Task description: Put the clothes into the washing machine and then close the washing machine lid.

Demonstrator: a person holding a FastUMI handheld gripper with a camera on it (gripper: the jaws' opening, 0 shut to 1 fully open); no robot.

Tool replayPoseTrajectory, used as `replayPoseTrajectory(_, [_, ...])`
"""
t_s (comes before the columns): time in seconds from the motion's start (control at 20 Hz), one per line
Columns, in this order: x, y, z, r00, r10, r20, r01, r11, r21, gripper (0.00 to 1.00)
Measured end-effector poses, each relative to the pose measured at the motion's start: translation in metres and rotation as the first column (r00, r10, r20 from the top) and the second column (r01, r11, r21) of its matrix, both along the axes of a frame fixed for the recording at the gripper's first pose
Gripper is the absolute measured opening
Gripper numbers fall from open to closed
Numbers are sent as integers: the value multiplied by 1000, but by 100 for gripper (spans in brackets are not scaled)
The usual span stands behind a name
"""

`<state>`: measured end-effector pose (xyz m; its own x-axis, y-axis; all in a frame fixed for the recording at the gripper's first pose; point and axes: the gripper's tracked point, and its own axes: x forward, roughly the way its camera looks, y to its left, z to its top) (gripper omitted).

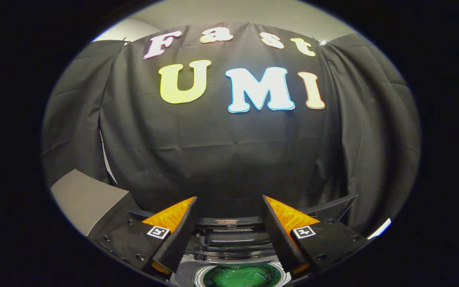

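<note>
Two orange fingers [289, 217] of my gripper [229, 199] stood wide apart, empty, before black cloth; low in frame I saw the washing machine [229, 239], green clothes [241, 277] in its drum.

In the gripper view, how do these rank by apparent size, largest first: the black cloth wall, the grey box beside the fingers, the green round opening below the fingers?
1. black cloth wall
2. grey box
3. green round opening, partly cut off, so unsure.

The open gripper holds nothing.

Fingers [229, 207] spread wide above washing machine [237, 255], green clothes [241, 277] inside.
</note>
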<state>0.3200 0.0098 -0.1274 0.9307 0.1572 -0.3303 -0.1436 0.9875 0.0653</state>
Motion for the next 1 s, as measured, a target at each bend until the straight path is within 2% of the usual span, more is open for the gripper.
replayPoseTrajectory(1.0, [-71, -10, -5, 1000, -9, 8, 9, 1000, -11, 96])
